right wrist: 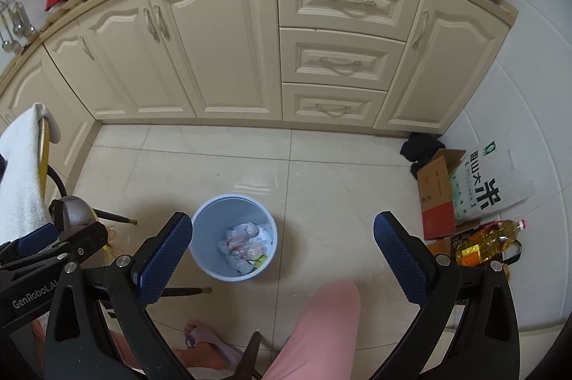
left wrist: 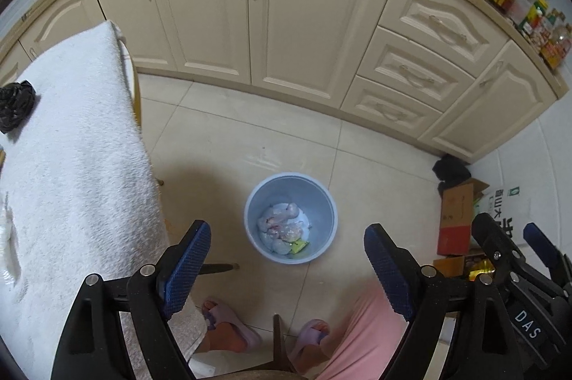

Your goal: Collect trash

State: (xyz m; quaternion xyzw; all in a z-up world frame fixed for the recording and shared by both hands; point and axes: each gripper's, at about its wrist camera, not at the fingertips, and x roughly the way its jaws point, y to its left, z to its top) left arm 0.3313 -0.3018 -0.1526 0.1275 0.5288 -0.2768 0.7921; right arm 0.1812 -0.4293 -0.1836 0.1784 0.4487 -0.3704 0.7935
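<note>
Nearest the left wrist camera, the left gripper (left wrist: pixel 286 258) stands spread wide with nothing between its blue pads (left wrist: pixel 187 267). The right gripper (right wrist: pixel 282 255) is likewise released and empty, both hanging above the floor and pointing steeply down at the bin (left wrist: pixel 330 213).

Only the left view shows the towel (left wrist: pixel 71 147) at full length, draped over a chair, with a crumpled black bag (left wrist: pixel 14 110) lying on its far left edge. It also catches both slippers (left wrist: pixel 232 326) of the person below, and the right gripper at its lower right corner. Only the right view shows the oil bottle (right wrist: pixel 489 240) on the floor beside the rice sack (right wrist: pixel 489 183) and the opened carton (right wrist: pixel 438 197); the left gripper appears there at the lower left edge.

The trash (right wrist: pixel 245 247) is a heap of crumpled whitish, translucent plastic wrapping with pinkish smears and a small yellow-green scrap at one side. It lies at the bottom of the bin, a round pale blue pail standing upright on the tiles in front of the cabinets (right wrist: pixel 214 47). The heap covers most of the bin's floor and sits well below the rim.
</note>
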